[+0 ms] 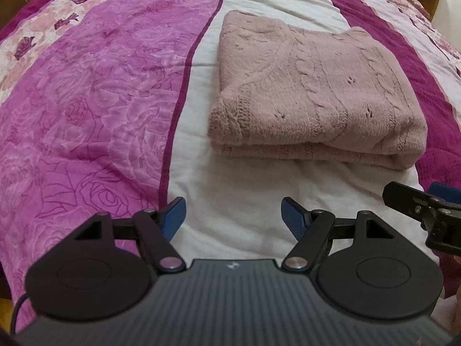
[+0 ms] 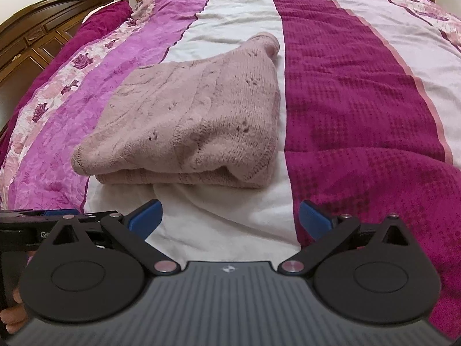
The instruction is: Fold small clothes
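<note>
A dusty-pink knitted sweater (image 1: 311, 92) lies folded into a thick rectangle on the white stripe of the bed cover; the right wrist view shows the same sweater (image 2: 187, 127) ahead and left of centre. My left gripper (image 1: 233, 216) stands open over the white stripe, short of the sweater's near folded edge, with nothing between its blue pads. My right gripper (image 2: 229, 219) is open wide, also short of the sweater, and holds nothing. The right gripper (image 1: 426, 210) shows partly at the right edge of the left wrist view, and the left gripper (image 2: 43, 225) at the left edge of the right wrist view.
The bed cover (image 1: 86, 101) has pink floral, white and dark magenta (image 2: 360, 115) stripes. A wooden headboard (image 2: 43, 28) and a magenta pillow (image 2: 106, 17) lie at the far left. A hand (image 2: 11, 317) shows at the bottom left.
</note>
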Demonstrator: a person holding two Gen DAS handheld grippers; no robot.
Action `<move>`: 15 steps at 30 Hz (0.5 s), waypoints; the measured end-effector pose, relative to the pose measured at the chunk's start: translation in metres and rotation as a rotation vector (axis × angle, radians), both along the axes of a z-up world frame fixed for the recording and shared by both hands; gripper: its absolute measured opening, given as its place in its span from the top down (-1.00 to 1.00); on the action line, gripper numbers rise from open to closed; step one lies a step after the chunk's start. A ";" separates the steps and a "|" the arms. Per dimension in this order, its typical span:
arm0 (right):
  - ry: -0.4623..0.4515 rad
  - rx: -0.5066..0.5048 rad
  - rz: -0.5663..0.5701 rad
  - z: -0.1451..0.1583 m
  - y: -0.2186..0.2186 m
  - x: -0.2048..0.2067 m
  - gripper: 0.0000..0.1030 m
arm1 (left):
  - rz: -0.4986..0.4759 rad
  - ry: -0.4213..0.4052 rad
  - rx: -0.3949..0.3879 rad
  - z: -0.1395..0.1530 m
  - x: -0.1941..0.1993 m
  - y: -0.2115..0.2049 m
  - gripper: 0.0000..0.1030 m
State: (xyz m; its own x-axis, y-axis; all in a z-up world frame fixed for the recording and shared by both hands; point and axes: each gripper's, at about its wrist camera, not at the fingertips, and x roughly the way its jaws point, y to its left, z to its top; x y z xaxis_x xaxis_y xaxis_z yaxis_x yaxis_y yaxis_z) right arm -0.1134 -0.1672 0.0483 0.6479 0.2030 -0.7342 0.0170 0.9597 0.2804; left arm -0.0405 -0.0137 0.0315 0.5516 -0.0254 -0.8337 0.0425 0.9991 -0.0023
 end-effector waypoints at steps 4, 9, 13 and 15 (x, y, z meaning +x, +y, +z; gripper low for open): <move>0.007 0.000 0.000 -0.001 0.000 0.000 -1.00 | -0.006 -0.012 0.003 0.001 -0.002 -0.002 -0.44; 0.012 0.002 0.001 -0.002 0.000 0.000 -1.00 | -0.009 -0.011 0.006 0.000 -0.002 -0.002 -0.44; 0.016 0.004 -0.001 -0.003 0.000 0.000 -1.00 | -0.012 -0.008 0.008 -0.001 -0.002 -0.002 -0.44; 0.018 0.006 -0.002 -0.004 0.000 0.000 -1.00 | -0.012 -0.006 0.008 -0.001 -0.002 -0.002 -0.44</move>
State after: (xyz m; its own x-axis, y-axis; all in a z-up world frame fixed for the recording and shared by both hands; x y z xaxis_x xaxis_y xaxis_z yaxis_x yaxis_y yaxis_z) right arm -0.1129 -0.1673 0.0444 0.6351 0.2060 -0.7444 0.0244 0.9579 0.2859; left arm -0.0425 -0.0157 0.0302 0.5564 -0.0253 -0.8305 0.0549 0.9985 0.0064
